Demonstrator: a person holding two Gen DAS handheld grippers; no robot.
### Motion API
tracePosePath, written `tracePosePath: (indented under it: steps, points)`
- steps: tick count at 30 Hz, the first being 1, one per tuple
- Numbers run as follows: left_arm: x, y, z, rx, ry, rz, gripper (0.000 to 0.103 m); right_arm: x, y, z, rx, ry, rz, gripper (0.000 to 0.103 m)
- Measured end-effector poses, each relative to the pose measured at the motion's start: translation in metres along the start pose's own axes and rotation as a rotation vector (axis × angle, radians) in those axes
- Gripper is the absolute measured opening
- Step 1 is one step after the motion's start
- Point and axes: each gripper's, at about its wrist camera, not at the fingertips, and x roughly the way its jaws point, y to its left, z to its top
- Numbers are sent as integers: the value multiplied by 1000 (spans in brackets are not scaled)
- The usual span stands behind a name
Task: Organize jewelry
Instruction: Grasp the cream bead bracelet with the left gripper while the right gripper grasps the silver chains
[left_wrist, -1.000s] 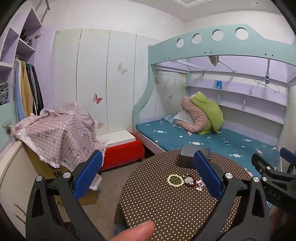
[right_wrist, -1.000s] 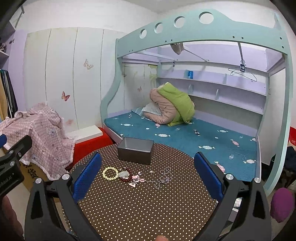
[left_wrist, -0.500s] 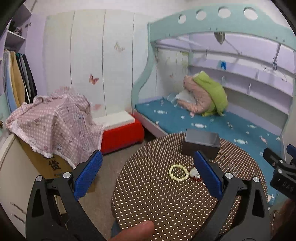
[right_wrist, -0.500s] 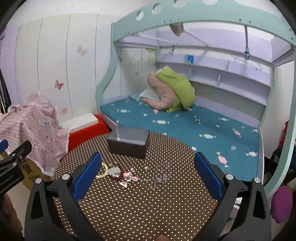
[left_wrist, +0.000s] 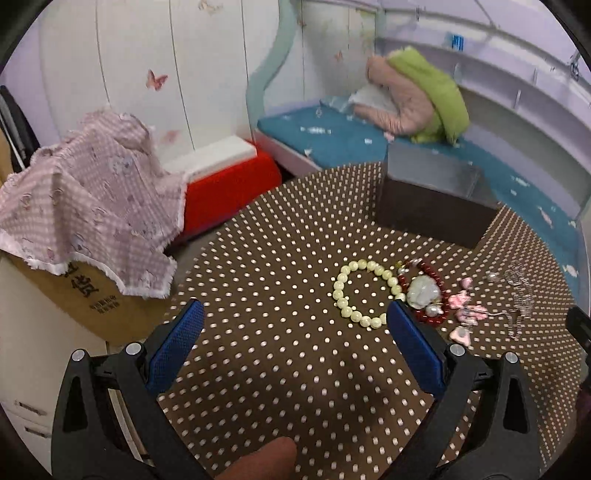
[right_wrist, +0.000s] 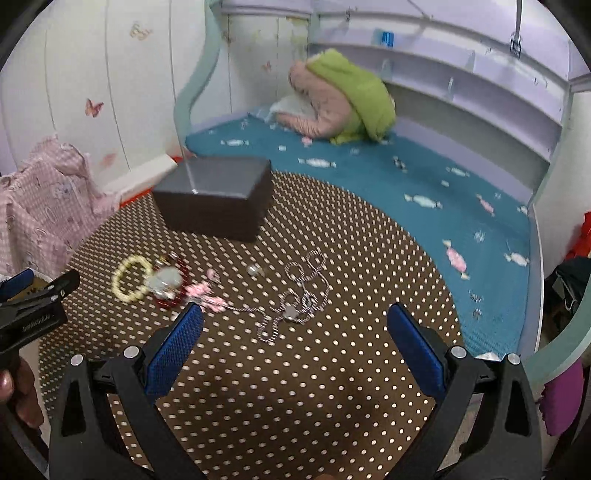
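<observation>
Both grippers have dropped closer to the dotted cloth (left_wrist: 280, 295), left (left_wrist: 293, 334) and right (right_wrist: 293, 334) gaping wide and empty, near round beads (left_wrist: 360, 291), chain (right_wrist: 299, 295), far box (right_wrist: 218, 199).

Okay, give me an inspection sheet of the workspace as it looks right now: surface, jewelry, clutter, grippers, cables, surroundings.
Surface: round table with brown white-dotted cloth.
Job's things: closed dark grey rectangular box at the far side; cream bead bracelet; red bead bracelet with pale stone pendant touching it; pink charm pieces; tangled silver chain; small pale bead lying apart.
Clutter: nothing seen on the table besides the jewelry.
Grippers: left gripper open, empty, above the cloth near the cream bracelet; right gripper open, empty, near the chain.
Cables: nothing seen.
Surroundings: teal bunk bed, pink checked cloth over cardboard box, red stool.
</observation>
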Motion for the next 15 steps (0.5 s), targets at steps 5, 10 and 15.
tracePosePath:
  steps: [5,10,15]
  points:
    - [40,-1,5,-9,61,4,98,24,-22,0,30,40,-13,95]
    - [71,-3,6,-16,116,-5,98,46,-41,1,69,76,-34,95]
    - [87,-7,3,-5,144,-13,97,64,-44,5,62,104,-14,95]
